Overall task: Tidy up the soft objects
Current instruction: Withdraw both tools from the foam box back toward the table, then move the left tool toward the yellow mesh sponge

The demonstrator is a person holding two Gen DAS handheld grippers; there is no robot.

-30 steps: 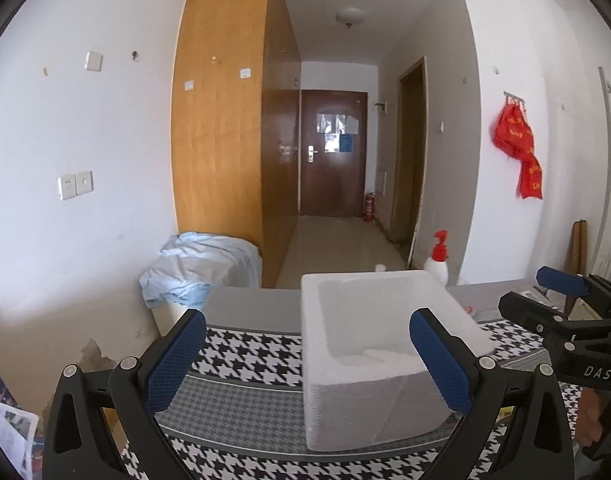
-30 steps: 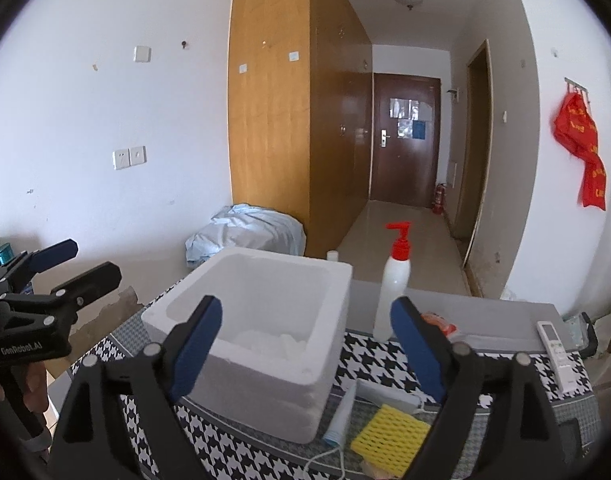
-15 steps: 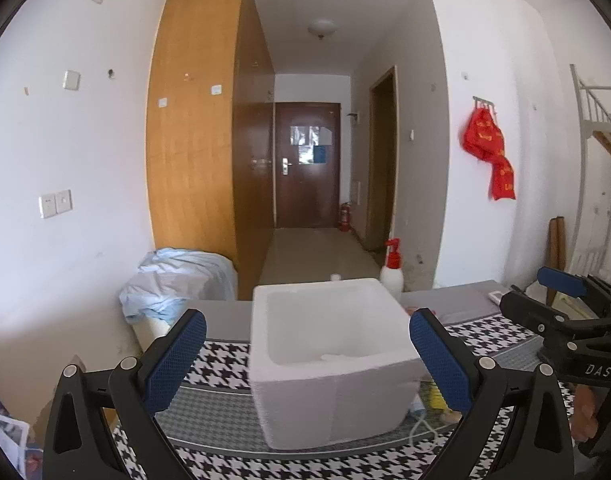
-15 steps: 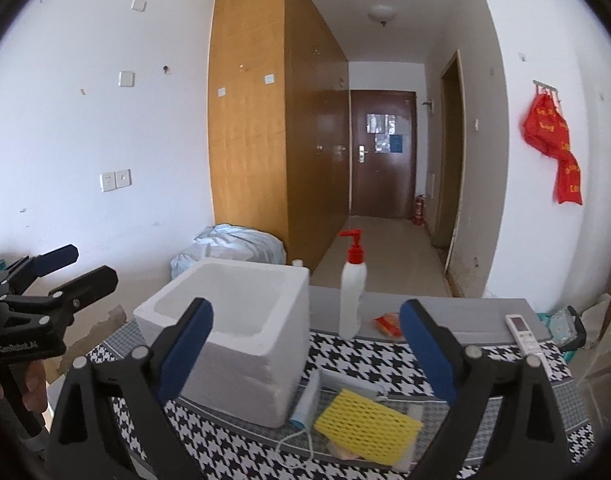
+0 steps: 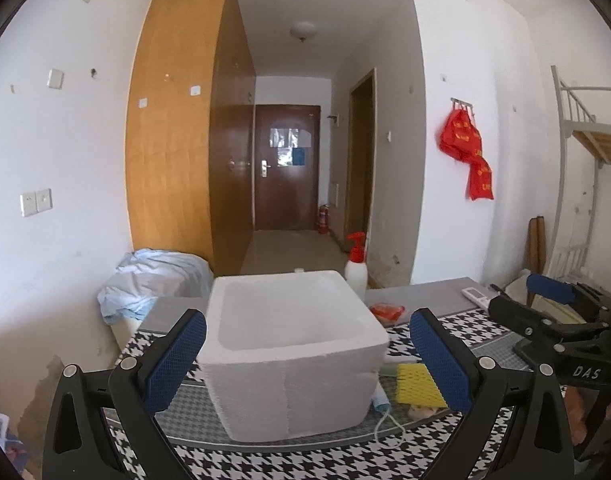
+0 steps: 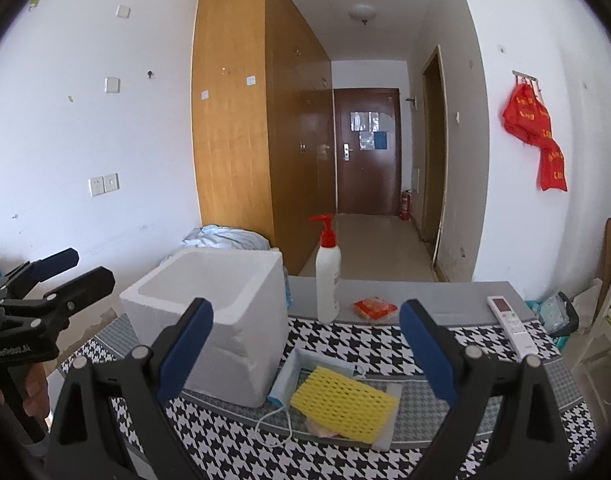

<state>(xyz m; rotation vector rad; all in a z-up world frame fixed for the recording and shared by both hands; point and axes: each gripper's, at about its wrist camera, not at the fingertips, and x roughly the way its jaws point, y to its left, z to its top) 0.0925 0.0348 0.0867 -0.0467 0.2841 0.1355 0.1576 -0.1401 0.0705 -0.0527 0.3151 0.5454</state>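
Note:
A white foam box (image 5: 293, 344) (image 6: 221, 320) stands open-topped on the houndstooth table mat. A yellow mesh sponge (image 6: 343, 404) (image 5: 419, 384) lies right of it on a small pile, with a blue face mask (image 6: 289, 378) beside it and something pink under it. My left gripper (image 5: 305, 356) is open and empty, in front of the box. My right gripper (image 6: 307, 350) is open and empty, above and in front of the sponge pile. Each gripper shows at the edge of the other's view.
A white pump bottle with a red top (image 6: 327, 276) stands behind the box. An orange packet (image 6: 375, 308) and a white remote (image 6: 511, 322) lie on the grey table strip. A bundle of pale blue cloth (image 5: 157, 280) sits beyond the table's left end.
Both grippers have pulled back and swung right. The box now sits further off, and the sponge pile has come into fuller view. Both stay open.

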